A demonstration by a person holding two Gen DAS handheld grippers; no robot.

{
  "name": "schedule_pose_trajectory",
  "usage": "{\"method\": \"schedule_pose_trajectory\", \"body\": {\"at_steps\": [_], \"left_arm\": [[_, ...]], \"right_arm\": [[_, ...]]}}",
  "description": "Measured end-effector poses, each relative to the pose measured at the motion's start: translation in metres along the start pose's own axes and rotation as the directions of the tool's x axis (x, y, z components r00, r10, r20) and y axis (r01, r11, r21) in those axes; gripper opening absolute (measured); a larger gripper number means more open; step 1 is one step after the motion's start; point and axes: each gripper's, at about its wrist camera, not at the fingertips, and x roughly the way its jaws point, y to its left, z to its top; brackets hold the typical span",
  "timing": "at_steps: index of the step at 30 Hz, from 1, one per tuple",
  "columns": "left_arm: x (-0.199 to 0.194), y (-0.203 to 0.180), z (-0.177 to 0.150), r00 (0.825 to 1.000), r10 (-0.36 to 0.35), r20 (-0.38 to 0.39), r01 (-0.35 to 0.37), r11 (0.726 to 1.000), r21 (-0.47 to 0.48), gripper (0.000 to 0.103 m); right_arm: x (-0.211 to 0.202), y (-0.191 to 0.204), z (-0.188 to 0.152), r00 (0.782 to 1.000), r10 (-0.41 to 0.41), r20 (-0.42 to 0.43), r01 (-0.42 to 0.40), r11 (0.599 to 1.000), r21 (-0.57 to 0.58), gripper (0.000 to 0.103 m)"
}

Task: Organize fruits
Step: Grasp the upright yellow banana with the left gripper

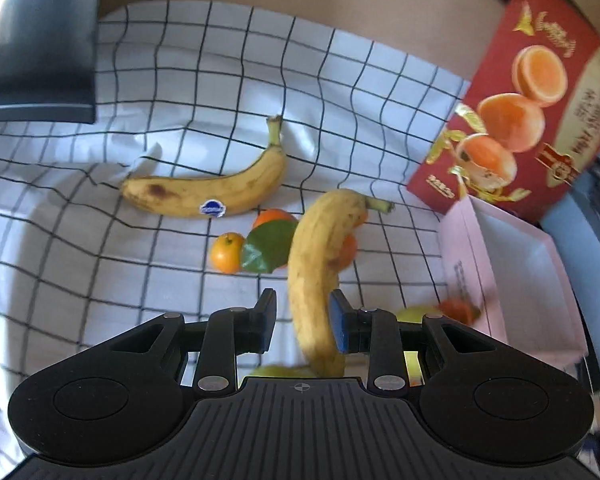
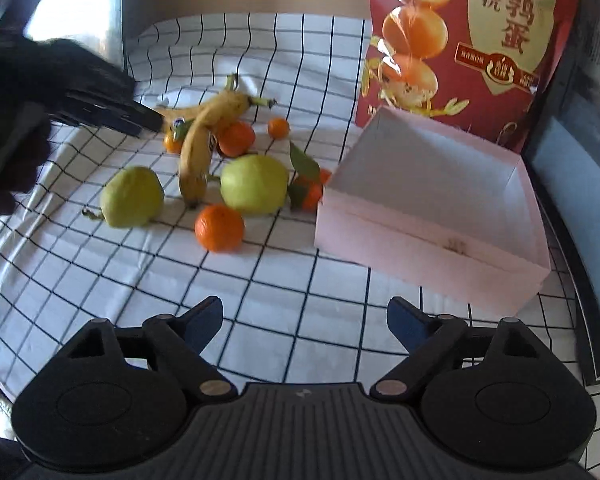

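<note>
My left gripper (image 1: 303, 316) has a yellow banana (image 1: 320, 264) between its pads; the right pad touches it, a gap shows at the left pad. In the right wrist view that banana (image 2: 200, 148) appears tilted up from the cloth. A second banana (image 1: 208, 188) lies on the checked cloth beyond, with tangerines (image 1: 227, 258) and a green leaf (image 1: 266, 250) beside it. Two green guavas (image 2: 132, 196) (image 2: 254, 184) and more tangerines (image 2: 220, 228) lie near an empty pink box (image 2: 432, 200). My right gripper (image 2: 305, 322) is open and empty above the cloth.
A red printed carton (image 2: 468, 40) stands behind the pink box; it also shows in the left wrist view (image 1: 528, 112). A dark appliance (image 1: 36, 40) sits at the far left. The checked cloth (image 2: 260, 280) covers the table. Dark furniture edges (image 2: 572, 200) run along the right.
</note>
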Motion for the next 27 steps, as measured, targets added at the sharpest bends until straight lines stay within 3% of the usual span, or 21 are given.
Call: {"method": "schedule_pose_trajectory", "body": {"at_steps": [4, 7, 13, 16, 20, 24, 27], "left_arm": [[0.023, -0.017, 0.003, 0.998, 0.068, -0.008, -0.067, 0.995, 0.068, 0.033], [0.034, -0.021, 0.005, 0.995, 0.104, 0.007, -0.104, 0.99, 0.09, 0.04], [0.046, -0.026, 0.016, 0.988, 0.151, 0.021, -0.153, 0.982, 0.114, 0.034], [0.049, -0.026, 0.019, 0.988, 0.155, 0.012, -0.155, 0.983, 0.102, 0.03], [0.045, -0.024, 0.019, 0.998, 0.058, -0.016, -0.057, 0.998, 0.041, 0.033], [0.051, -0.025, 0.016, 0.994, 0.11, 0.006, -0.111, 0.993, 0.048, 0.033], [0.057, -0.022, 0.014, 0.994, 0.111, 0.002, -0.111, 0.993, 0.032, 0.039]], "right_arm": [[-0.008, 0.0, -0.005, 0.999, -0.025, 0.026, 0.026, 1.0, -0.016, 0.09], [-0.01, -0.005, -0.011, 0.999, -0.043, 0.015, 0.043, 0.999, -0.009, 0.09], [-0.013, -0.024, -0.019, 0.997, -0.072, -0.008, 0.072, 0.996, 0.046, 0.09], [-0.012, -0.028, -0.022, 0.996, -0.083, -0.021, 0.084, 0.995, 0.052, 0.09], [-0.01, -0.034, -0.025, 0.995, -0.091, -0.034, 0.093, 0.994, 0.062, 0.09], [-0.007, -0.037, -0.027, 0.994, -0.093, -0.051, 0.097, 0.993, 0.069, 0.09], [-0.005, -0.039, -0.028, 0.994, -0.095, -0.057, 0.099, 0.993, 0.07, 0.09]]}}
